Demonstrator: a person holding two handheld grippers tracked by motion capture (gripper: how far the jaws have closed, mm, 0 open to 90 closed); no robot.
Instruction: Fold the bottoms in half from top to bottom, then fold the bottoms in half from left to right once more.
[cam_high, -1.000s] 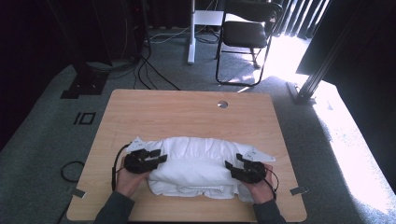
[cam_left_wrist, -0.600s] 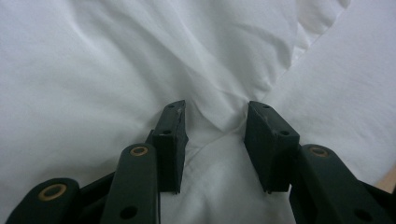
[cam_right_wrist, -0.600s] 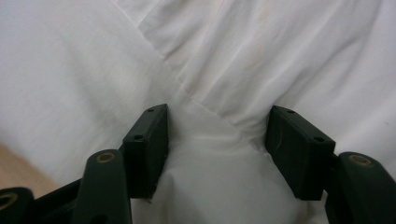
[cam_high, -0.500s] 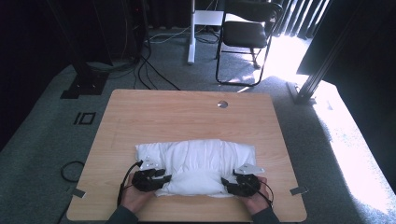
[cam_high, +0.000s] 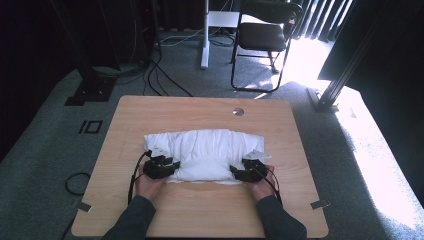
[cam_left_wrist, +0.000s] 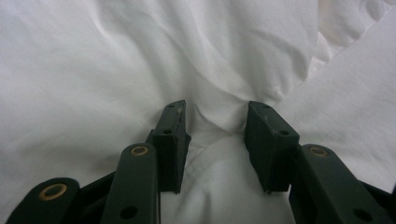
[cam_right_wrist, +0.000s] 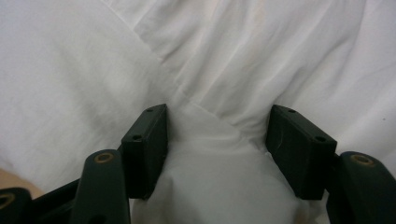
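A white cloth (cam_high: 205, 150) lies folded in a thick bundle across the middle of the wooden table (cam_high: 200, 112). My left gripper (cam_high: 167, 166) is at the bundle's near left corner and my right gripper (cam_high: 241, 171) at its near right corner, each held in a hand. In the left gripper view the cloth (cam_left_wrist: 93, 70) bunches into a pinched ridge between the pads of the left gripper (cam_left_wrist: 217, 109). In the right gripper view a thick fold of cloth (cam_right_wrist: 70, 70) fills the gap of the right gripper (cam_right_wrist: 217, 114), with creases running into both pads.
A round grommet (cam_high: 238, 111) sits near the table's far edge. A black chair (cam_high: 265, 37) stands on the carpet beyond the table, with a white stand (cam_high: 204, 35) beside it. Cables (cam_high: 75, 182) lie on the floor at the left. Bare wood runs along the near edge.
Both grippers first drew toward the person with the cloth's near edge, then moved away again. The bundle now lies farther up the table and is narrower on the right.
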